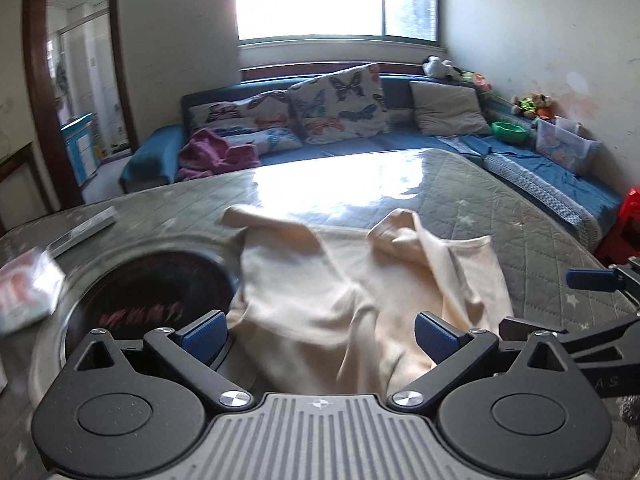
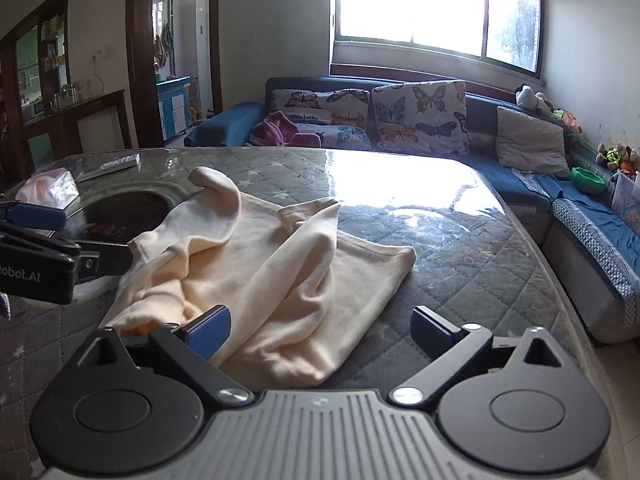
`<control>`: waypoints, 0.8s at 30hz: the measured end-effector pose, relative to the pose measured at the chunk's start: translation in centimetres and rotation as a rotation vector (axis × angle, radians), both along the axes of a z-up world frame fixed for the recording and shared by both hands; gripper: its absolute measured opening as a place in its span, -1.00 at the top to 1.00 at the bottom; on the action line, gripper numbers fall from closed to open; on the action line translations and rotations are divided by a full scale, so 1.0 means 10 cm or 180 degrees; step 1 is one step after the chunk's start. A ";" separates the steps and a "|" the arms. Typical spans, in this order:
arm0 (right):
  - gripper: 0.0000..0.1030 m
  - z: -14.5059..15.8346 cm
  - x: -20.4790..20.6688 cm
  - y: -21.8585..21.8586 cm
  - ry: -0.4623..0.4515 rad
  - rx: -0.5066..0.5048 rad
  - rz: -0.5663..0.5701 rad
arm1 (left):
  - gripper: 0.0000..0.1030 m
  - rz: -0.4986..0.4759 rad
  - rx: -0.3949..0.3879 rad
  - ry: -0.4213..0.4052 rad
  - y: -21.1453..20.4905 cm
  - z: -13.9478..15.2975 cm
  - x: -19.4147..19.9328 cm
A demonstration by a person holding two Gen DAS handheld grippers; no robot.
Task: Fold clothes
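Observation:
A cream long-sleeved garment (image 1: 360,300) lies crumpled on the quilted grey table (image 1: 500,208), its sleeves bent up at the far side. My left gripper (image 1: 320,336) is open, its blue pads either side of the garment's near edge, holding nothing. In the right wrist view the same garment (image 2: 280,280) lies ahead and to the left on the table (image 2: 460,260). My right gripper (image 2: 320,332) is open and empty, its left pad over the cloth's near edge. The right gripper shows at the left view's right edge (image 1: 600,292); the left gripper shows at the right view's left edge (image 2: 40,240).
A round dark hotplate (image 1: 152,292) is set into the table under the garment's left edge. A tissue pack (image 1: 24,292) and a flat remote (image 1: 88,228) lie at the far left. A blue sofa (image 1: 400,140) with butterfly cushions runs behind and along the right.

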State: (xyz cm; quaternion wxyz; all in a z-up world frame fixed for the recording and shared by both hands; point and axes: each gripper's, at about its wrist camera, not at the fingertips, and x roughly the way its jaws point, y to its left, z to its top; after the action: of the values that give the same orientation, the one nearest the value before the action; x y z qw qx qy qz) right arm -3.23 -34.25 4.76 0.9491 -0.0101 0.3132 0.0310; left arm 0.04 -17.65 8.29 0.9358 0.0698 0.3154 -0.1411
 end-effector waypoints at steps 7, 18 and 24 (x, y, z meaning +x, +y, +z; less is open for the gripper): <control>-0.68 -0.06 0.44 -0.13 0.0084 0.0019 0.0008 | -0.45 -0.0258 0.0049 0.0342 -0.23 -0.23 0.46; -0.32 -0.11 1.03 -0.13 0.0182 0.0200 0.0276 | 0.75 -0.0408 -0.0082 0.0590 -0.08 -0.41 0.62; -0.07 -0.25 1.41 -0.01 0.0399 0.0310 0.0361 | 0.83 -0.0303 -0.0281 0.0514 0.22 -0.29 0.51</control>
State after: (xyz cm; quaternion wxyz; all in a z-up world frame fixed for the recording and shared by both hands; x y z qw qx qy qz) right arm 10.88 -34.33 2.31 0.9237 0.0202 0.3691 0.1004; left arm 5.09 -15.49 5.40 0.9017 0.0318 0.3796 -0.2043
